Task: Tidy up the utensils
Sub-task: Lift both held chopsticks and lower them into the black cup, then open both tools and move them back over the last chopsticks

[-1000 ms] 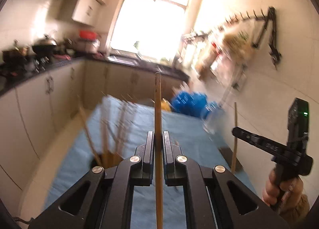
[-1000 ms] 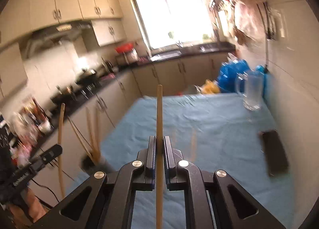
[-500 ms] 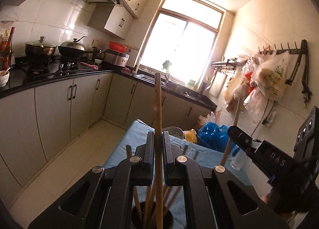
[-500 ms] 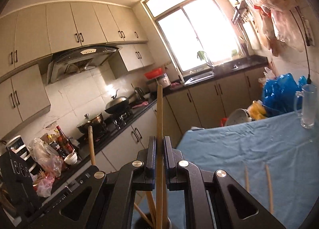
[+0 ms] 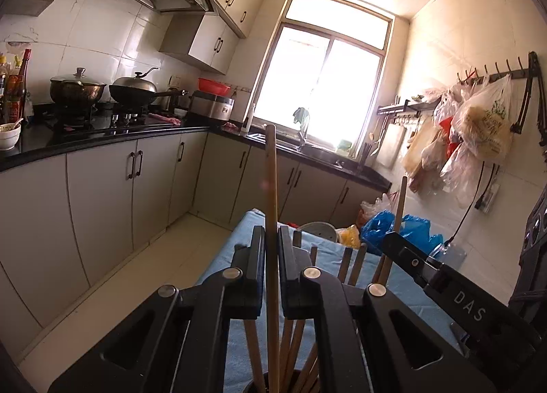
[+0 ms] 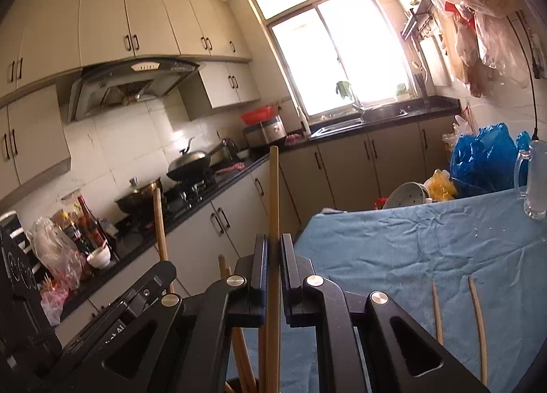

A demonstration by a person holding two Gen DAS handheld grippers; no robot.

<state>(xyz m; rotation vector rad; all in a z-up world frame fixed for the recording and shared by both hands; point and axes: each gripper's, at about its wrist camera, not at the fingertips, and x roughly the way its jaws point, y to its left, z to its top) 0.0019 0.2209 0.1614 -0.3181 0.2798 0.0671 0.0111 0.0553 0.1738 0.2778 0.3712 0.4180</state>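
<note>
My left gripper (image 5: 271,234) is shut on an upright wooden chopstick (image 5: 271,181). Directly below it, several chopsticks (image 5: 294,338) stand in a dark holder (image 5: 251,388) on the blue-covered table (image 5: 236,249). To its right, close by, my right gripper (image 5: 389,241) holds a second chopstick (image 5: 400,201). In the right wrist view, that right gripper (image 6: 273,242) is shut on its upright chopstick (image 6: 273,188), with the left gripper (image 6: 167,266) and its chopstick (image 6: 159,222) just to the left. Two loose chopsticks (image 6: 437,311) lie on the blue cloth (image 6: 410,242).
A glass mug (image 6: 535,181) stands at the table's far right. Blue plastic bags (image 6: 482,157) and a metal bowl (image 6: 407,194) sit beyond the far edge. Cabinets and a black counter (image 5: 102,133) with pots run along the left. Bags hang on the right wall (image 5: 478,119).
Both grippers have swung left and sunk over the chopstick holder, each still gripping its chopstick. The holder went from the lower left to right under the jaws, and the two grippers drew closer.
</note>
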